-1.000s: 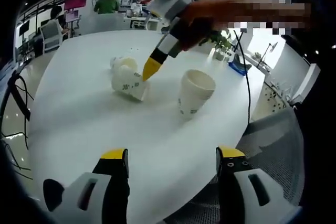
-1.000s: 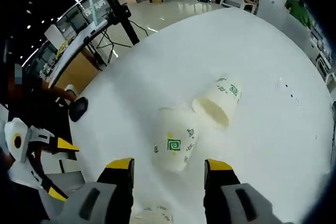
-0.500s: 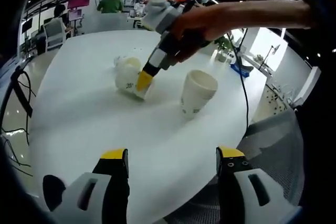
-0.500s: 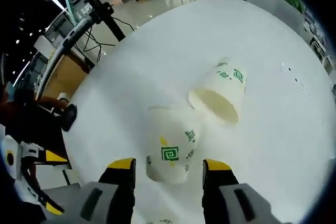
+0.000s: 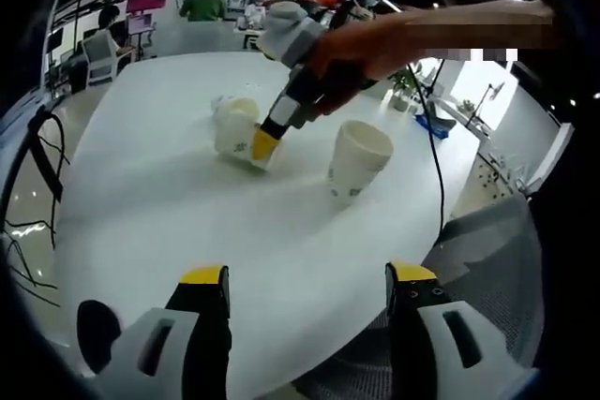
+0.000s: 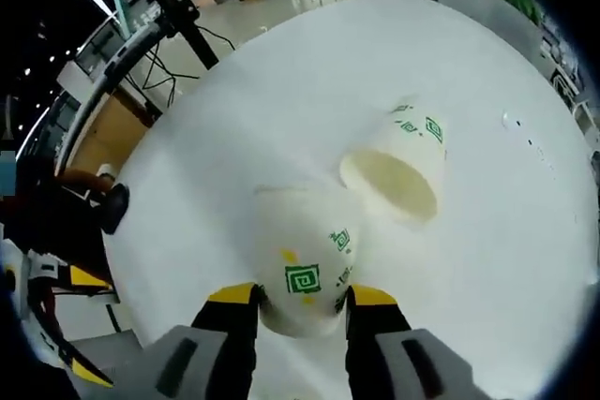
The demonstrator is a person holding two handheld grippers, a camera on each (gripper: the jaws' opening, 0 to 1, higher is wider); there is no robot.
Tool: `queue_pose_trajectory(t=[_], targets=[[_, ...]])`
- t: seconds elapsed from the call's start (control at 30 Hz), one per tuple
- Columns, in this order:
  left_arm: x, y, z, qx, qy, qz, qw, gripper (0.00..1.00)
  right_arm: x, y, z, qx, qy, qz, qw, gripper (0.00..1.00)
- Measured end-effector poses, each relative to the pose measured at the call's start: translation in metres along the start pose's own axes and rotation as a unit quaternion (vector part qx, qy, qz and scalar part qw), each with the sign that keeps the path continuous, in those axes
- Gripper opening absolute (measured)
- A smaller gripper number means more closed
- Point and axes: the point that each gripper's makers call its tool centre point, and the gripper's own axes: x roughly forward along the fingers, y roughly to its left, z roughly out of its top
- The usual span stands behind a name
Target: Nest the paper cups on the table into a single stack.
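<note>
Three white paper cups with green logos are on the round white table (image 5: 141, 222). One stands upright (image 5: 356, 161). Two lie on their sides, a near one (image 5: 236, 133) and another just behind it (image 5: 223, 106). My right gripper (image 5: 262, 144), held by a hand, reaches in from the upper right with its yellow tips on the near lying cup. In the right gripper view its jaws press both sides of that cup (image 6: 300, 250), so the right gripper (image 6: 302, 295) is shut on it. The other lying cup (image 6: 398, 170) shows its open mouth. My left gripper (image 5: 309, 278) hangs open over the table's near edge.
A grey mesh chair (image 5: 487, 241) stands off the table's right edge. Cables (image 5: 28, 166) hang at the left. People and desks are far behind. In the right gripper view a desk with a black pole (image 6: 141, 35) stands on the floor beyond the table (image 6: 281, 100).
My right gripper has moved down onto the near lying cup and its jaws have narrowed against its sides. The left gripper has stayed open and in place.
</note>
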Motion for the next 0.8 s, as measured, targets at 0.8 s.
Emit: queue_pose_trajectory(t=[0.8], targets=[[0.005, 0.003, 0.029, 0.008, -0.019, -0.002, 0.9998, 0.65, -0.034, 0.004, -0.007, -0.073, -0.035, 0.007, 0.9967, 0.34]])
